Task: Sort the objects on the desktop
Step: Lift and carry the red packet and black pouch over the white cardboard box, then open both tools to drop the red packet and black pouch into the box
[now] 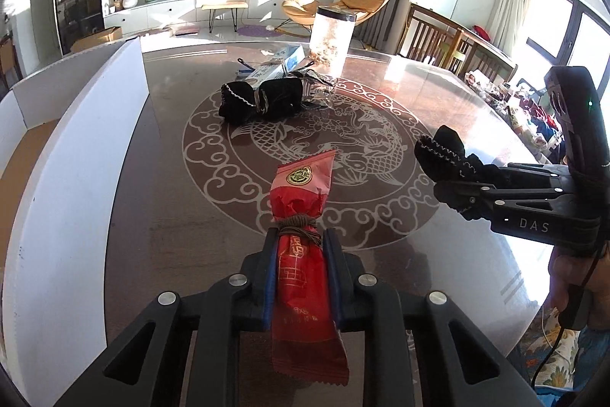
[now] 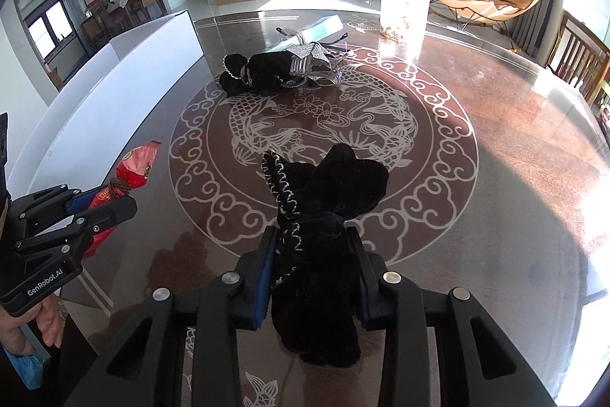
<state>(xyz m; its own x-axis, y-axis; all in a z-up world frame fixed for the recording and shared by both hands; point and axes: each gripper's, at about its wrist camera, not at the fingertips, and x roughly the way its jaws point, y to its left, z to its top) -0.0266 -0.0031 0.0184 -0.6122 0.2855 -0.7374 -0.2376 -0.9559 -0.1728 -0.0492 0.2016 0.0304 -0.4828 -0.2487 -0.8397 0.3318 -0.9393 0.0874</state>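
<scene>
Red wrapped packet, tied round the middle with brown cord, clamped between the blue pads of the left gripper and lifted clear of the table; pads pressed tight on both sides. Black velvet pouch with white zigzag stitching, pinched the same way in the right gripper, jaws drawn in on the fabric, also off the surface, as far as the shadows tell. Both picked up, neither put away yet.

Still lying on the table, farther off near the middle of the fish pattern: a second black pouch, touching a sparkly silver hair clip; just behind these a pale blue-and-white box and some thin dark-handled item, too small to name. Beyond that, a clear lidded jar, upright.

Along the left edge, a white open box with a brown floor, seemingly bare where visible, probably the sorting bin; most of the inside hidden.

Judged early in the job: two items in hand, none seen sorted, at least four left on the table.
</scene>
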